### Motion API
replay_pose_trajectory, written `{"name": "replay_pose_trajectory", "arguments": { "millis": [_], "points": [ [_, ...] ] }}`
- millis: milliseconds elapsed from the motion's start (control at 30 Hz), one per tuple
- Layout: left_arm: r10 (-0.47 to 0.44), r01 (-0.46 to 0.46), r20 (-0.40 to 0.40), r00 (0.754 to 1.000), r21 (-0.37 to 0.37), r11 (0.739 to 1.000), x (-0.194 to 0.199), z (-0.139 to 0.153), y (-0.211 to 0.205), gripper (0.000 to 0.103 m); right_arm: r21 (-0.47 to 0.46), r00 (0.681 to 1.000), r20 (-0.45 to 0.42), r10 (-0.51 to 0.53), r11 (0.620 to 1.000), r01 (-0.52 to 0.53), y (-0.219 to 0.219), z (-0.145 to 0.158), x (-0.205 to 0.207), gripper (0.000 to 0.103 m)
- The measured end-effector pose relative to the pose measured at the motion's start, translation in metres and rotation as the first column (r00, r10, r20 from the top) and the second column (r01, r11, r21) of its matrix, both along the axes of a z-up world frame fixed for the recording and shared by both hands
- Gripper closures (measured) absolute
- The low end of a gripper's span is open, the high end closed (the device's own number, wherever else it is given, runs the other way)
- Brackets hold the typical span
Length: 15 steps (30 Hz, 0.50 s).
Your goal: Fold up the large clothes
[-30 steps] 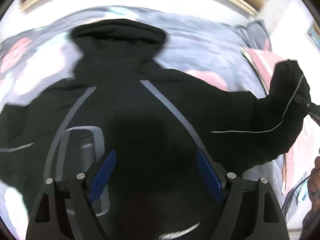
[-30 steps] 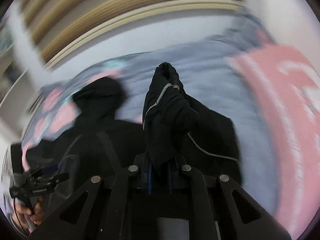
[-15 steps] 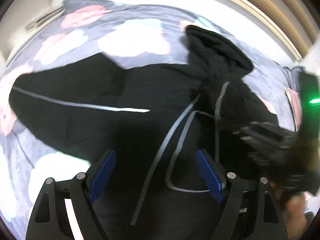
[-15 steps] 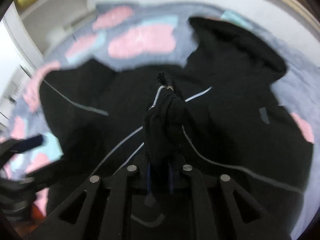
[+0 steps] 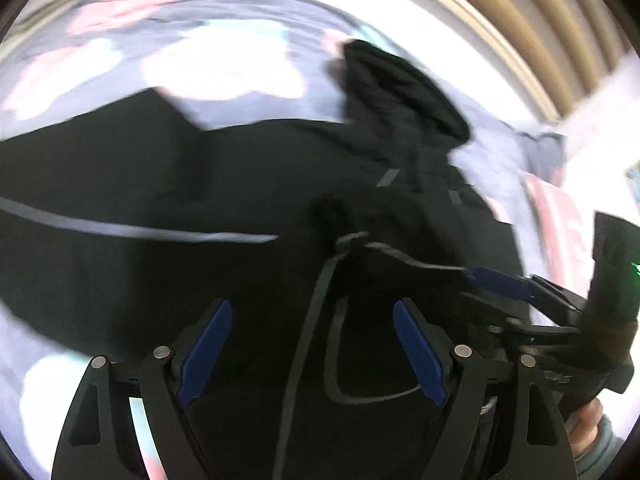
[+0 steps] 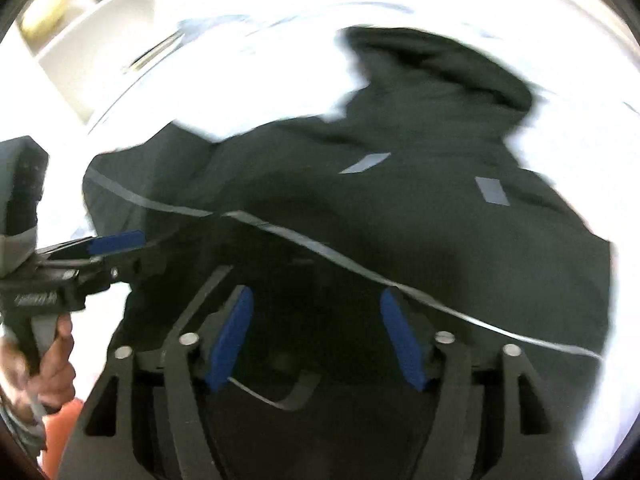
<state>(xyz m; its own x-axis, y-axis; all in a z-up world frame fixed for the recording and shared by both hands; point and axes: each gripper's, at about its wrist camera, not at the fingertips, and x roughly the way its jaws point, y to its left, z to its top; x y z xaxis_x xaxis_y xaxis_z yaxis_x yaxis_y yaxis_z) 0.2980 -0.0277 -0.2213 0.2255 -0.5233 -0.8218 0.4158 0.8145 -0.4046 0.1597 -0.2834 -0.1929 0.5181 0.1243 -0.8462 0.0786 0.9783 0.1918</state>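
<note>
The left gripper (image 5: 310, 350) hangs over the lower body of the black hooded jacket (image 5: 168, 208), its blue-padded jaws spread wide with nothing between them but cloth lying below. The jacket lies spread on a bed (image 5: 224, 68) whose cover is grey-blue with pink and pale blotches. One sleeve (image 5: 80, 200) stretches out flat to the left, marked by a thin pale stripe along its length; the hood (image 5: 400, 84) points away toward the far edge of the bed. Farther right, the other sleeve lies folded in across the chest, its cuff (image 5: 340, 224) bunched near the middle of the jacket.

The right gripper (image 6: 316, 340) sits just above that folded sleeve; its jaws are opening, and the cloth below them no longer looks pinched by the pads, so I judge the sleeve is being let go. That puts the task at the first sleeve fold, roughly the early part of the job.

The next move likely calls for the outstretched left sleeve to be picked up near its cuff and laid across likewise.

The fabric looks matte, soft and fairly thick, with grey tape-like seams and two small grey patches (image 6: 492, 190) below the hood; it should drape heavily and hold a fold.
</note>
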Motion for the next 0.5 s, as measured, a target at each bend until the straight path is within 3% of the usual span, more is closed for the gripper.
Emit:
{"name": "replay_pose_trajectory", "arguments": {
  "millis": [133, 200, 233, 267, 367, 500],
  "points": [
    [-0.056, 0.048, -0.081, 0.995, -0.103, 0.994, 0.017, -0.02, -0.039, 0.019, -0.044, 0.986, -0.072, -0.148, 0.988, 0.145, -0.052, -0.009, -0.031, 0.031],
    [-0.05, 0.041, -0.102, 0.994, -0.085, 0.996, 0.025, -0.032, -0.053, 0.021, -0.038, 0.978, -0.091, -0.186, 0.982, 0.183, -0.065, -0.017, -0.043, 0.031],
    [-0.039, 0.036, -0.115, 0.993, -0.031, 0.999, 0.031, -0.042, -0.064, 0.04, -0.049, 0.972, -0.106, -0.211, 0.977, 0.207, -0.073, -0.022, -0.051, 0.031],
    [-0.045, 0.044, -0.128, 0.991, -0.006, 0.999, 0.033, -0.048, -0.07, 0.083, -0.06, 0.968, -0.113, -0.225, 0.974, 0.22, -0.077, -0.024, -0.052, 0.031],
    [-0.059, 0.061, -0.091, 0.994, 0.021, 0.998, 0.034, -0.041, -0.075, 0.084, -0.082, 0.954, -0.117, -0.277, 0.96, 0.269, -0.097, -0.026, -0.059, 0.031],
    [-0.013, 0.012, -0.007, 1.0, -0.118, 0.993, 0.035, 0.01, -0.042, 0.085, -0.076, 0.944, -0.089, -0.316, 0.948, 0.31, -0.113, -0.022, -0.052, 0.031]
  ]
}}
